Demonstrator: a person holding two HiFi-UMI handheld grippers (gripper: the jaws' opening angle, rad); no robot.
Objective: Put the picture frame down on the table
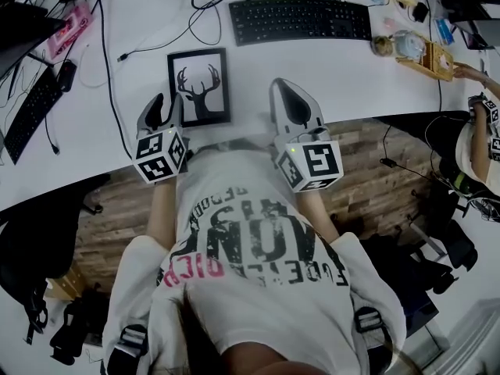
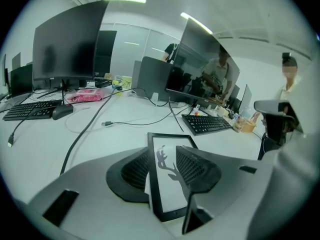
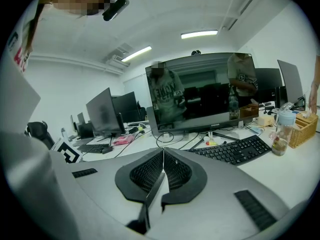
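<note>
The picture frame, black-edged with a deer-antler silhouette on white, lies flat on the white table near its front edge. My left gripper hovers over the frame's near left corner with its jaws apart; nothing is pressed between them. In the left gripper view the frame shows through the gap of the left gripper, resting on the table beyond. My right gripper stands to the right of the frame, apart from it, and the right gripper view shows the right gripper with jaws together and empty.
A black keyboard lies behind the frame, with cables trailing at the left. Another keyboard and a pink item sit far left. A wooden basket and another person's arm are at the right. Monitors line the back.
</note>
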